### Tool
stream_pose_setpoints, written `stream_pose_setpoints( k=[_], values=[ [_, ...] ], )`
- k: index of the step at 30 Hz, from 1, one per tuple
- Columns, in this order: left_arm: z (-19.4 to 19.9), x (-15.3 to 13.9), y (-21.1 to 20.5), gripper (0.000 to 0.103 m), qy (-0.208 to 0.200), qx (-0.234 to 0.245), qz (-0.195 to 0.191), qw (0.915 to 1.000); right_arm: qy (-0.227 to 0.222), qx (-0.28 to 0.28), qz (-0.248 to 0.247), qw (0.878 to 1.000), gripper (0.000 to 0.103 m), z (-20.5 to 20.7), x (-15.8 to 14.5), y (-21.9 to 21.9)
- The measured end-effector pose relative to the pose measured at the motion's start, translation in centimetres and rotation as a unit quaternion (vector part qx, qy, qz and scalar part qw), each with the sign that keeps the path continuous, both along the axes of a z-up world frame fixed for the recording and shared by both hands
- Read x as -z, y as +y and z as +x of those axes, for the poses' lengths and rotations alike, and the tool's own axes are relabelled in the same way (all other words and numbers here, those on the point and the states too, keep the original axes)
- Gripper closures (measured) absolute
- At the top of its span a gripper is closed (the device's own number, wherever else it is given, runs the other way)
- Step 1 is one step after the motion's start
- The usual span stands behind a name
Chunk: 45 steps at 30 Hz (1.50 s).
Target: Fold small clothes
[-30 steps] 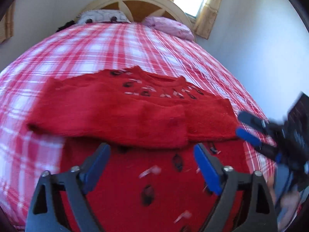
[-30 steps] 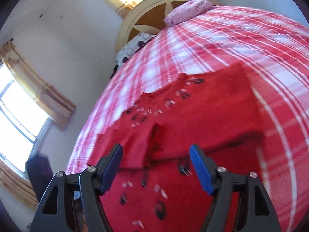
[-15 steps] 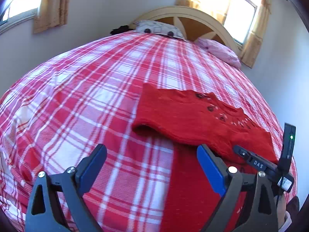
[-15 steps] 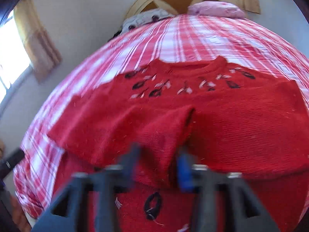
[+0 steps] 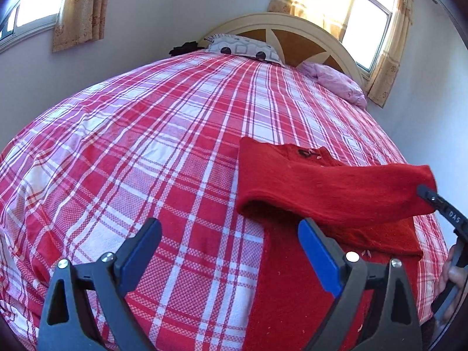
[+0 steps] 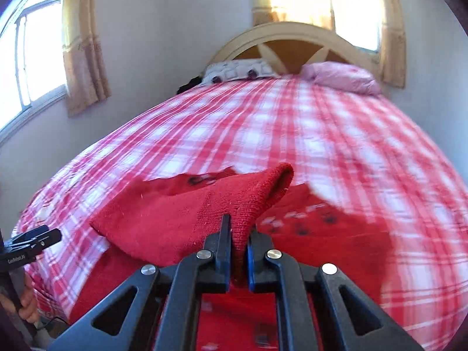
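The lower part of the red sweater (image 5: pixel 295 292) runs out of the bottom of both views, so its hem cannot be seen, and in the right wrist view the bed's right side is smeared by motion blur, which leaves the dark and pale marks on the knit there hard to read. The right hand-held gripper (image 6: pixel 237 242) covers the spot where it holds the cloth; in the left wrist view only its black tip shows at the picture's right edge, with a few fingers (image 5: pixel 454 275) of the person's hand behind it.

The sweater lies on the bed (image 5: pixel 146 152) by its foot edge, toward the bed's right side, on the red and white checked bedspread. It is a fuzzy red knit with small dark and pale marks near the neckline. One sleeve (image 6: pixel 181 213) is lifted off the body of the sweater, its open cuff pointing toward the headboard (image 6: pixel 292 33).

The right hand-held gripper has just been closing, and its jaws are now clamped on that sleeve's fabric. The left hand-held gripper (image 5: pixel 231 251) has its blue-padded jaws wide apart with nothing between them, over the bedspread and the sweater's left edge.
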<state>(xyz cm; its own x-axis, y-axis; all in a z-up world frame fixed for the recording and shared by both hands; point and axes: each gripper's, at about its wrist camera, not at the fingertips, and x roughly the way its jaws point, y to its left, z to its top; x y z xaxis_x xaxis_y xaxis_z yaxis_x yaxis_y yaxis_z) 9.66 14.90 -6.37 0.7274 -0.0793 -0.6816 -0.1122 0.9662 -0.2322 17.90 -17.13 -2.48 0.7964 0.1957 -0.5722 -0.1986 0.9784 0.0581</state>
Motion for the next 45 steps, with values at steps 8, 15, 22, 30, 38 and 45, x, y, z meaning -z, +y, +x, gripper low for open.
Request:
stream_pose_setpoints(
  k=[8,15,22,30,38,45],
  values=[
    [1.2,0.9,-2.4,0.006,0.014,0.020,0.006,0.9997,0.055,0.038,0.036,0.997,0.095,-0.3,4.6,-6.8],
    [0.7,1.4,-5.6,0.006,0.016,0.073,0.021,0.9970,0.036,-0.046,0.140,0.988,0.095,0.8,0.2,-2.9],
    [-0.6,1.6,-9.5,0.006,0.001,0.152,0.036,0.9877,-0.019,-0.153,0.182,0.971,0.095,2.1,-11.1,2.8],
    [-0.3,1.4,-16.0,0.006,-0.016,0.253,0.093,0.9627,-0.035,-0.243,0.179,0.953,0.095,3.1,-17.2,8.9],
    [6.0,3.1,-15.4,0.006,0.046,0.141,0.065,0.9868,-0.029,-0.234,0.167,0.957,0.095,3.4,-16.2,8.4],
    [6.2,4.3,-7.8,0.006,0.081,-0.018,0.060,0.9947,-0.041,-0.240,0.188,0.952,0.095,3.5,-16.8,7.7]
  ],
)
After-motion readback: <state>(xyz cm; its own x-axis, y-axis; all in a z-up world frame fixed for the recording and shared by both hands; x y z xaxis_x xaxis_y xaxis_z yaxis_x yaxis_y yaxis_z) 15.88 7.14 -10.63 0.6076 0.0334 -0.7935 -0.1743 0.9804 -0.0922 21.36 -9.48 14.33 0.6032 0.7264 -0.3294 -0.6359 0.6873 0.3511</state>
